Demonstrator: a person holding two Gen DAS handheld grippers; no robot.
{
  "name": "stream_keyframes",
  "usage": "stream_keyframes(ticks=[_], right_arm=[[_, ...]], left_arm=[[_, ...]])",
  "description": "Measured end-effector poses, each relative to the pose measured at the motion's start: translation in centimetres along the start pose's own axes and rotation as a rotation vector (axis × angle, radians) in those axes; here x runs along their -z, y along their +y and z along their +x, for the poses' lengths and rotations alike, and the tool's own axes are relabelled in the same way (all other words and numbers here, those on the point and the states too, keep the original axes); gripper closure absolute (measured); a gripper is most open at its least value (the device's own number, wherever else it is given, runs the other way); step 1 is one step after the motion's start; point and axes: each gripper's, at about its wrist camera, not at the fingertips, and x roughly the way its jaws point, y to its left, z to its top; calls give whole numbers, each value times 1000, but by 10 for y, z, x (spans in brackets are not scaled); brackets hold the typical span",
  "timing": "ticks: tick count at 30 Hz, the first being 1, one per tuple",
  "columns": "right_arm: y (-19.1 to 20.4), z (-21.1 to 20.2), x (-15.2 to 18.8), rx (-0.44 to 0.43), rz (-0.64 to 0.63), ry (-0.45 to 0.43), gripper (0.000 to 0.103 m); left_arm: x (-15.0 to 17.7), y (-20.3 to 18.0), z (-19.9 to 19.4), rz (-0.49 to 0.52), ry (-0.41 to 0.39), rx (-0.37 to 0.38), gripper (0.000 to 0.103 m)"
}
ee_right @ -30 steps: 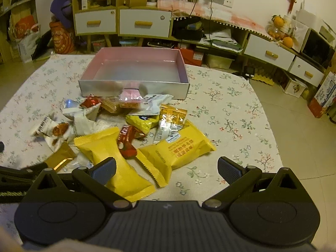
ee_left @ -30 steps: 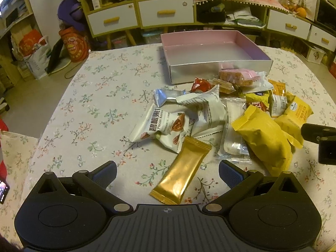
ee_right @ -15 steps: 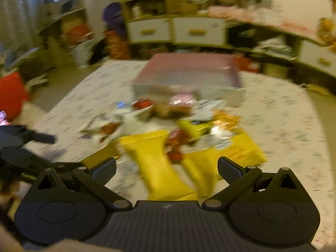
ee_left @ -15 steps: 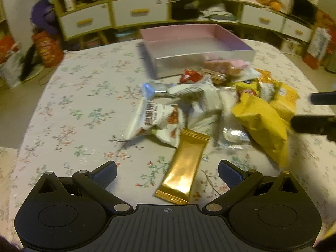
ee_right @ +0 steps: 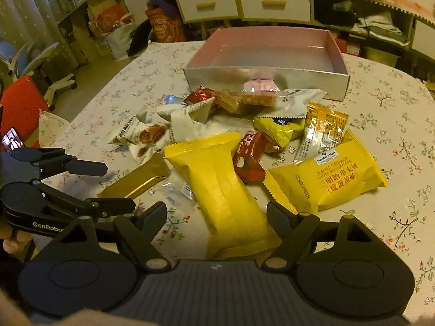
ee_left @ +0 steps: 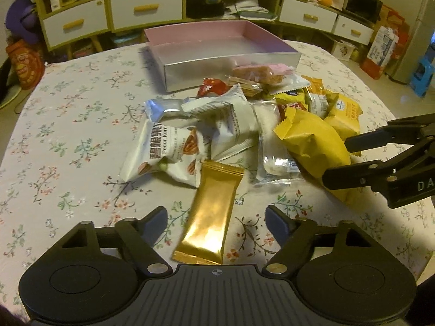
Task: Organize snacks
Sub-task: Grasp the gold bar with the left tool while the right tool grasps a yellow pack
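A pile of wrapped snacks lies on the floral tablecloth (ee_left: 68, 125) in front of a pink box (ee_left: 212, 63) with silvery outer walls and nothing visible inside. My left gripper (ee_left: 215, 218) straddles the near end of a long gold packet (ee_left: 214, 203); its jaws are closing and the pads stand clear of the wrapper. My right gripper (ee_right: 216, 213) straddles a big plain yellow packet (ee_right: 217, 187); its jaws are closing too, with small gaps at the pads. In the right wrist view the left gripper (ee_right: 117, 187) sits by the gold packet (ee_right: 136, 182). The right gripper (ee_left: 339, 160) shows beside the yellow packet (ee_left: 312, 141).
White pecan packets (ee_left: 163, 149), a red candy (ee_right: 248, 157), a printed yellow waffle packet (ee_right: 334, 179) and a pink-wrapped cake (ee_right: 261, 89) fill the pile near the box (ee_right: 261, 76). Drawer cabinets (ee_left: 144, 5) line the back wall. A red chair (ee_right: 19, 108) stands at the left.
Both grippers have tipped down and come closer to the table, and their jaws have narrowed around the gold and yellow packets. The right gripper has come further into the left wrist view.
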Motion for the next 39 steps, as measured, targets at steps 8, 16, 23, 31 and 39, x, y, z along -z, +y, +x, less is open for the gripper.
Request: stream_keyframes(ticks=[8, 16, 23, 31, 39], right_arm=[[3, 11, 0, 33, -30, 17, 25], [6, 21, 0, 85, -54, 32, 31], [8, 28, 1, 124, -62, 40, 34], [9, 24, 2, 148, -86, 31, 56], [11, 18, -2, 141, -56, 46, 62]], left_arm=[[0, -7, 16, 50, 44, -3, 48], [0, -9, 20, 78, 31, -22, 49], [-2, -9, 22, 81, 17, -31, 49], [-4, -10, 18, 53, 26, -47, 77], [-4, -9, 14, 21, 42, -28, 77]])
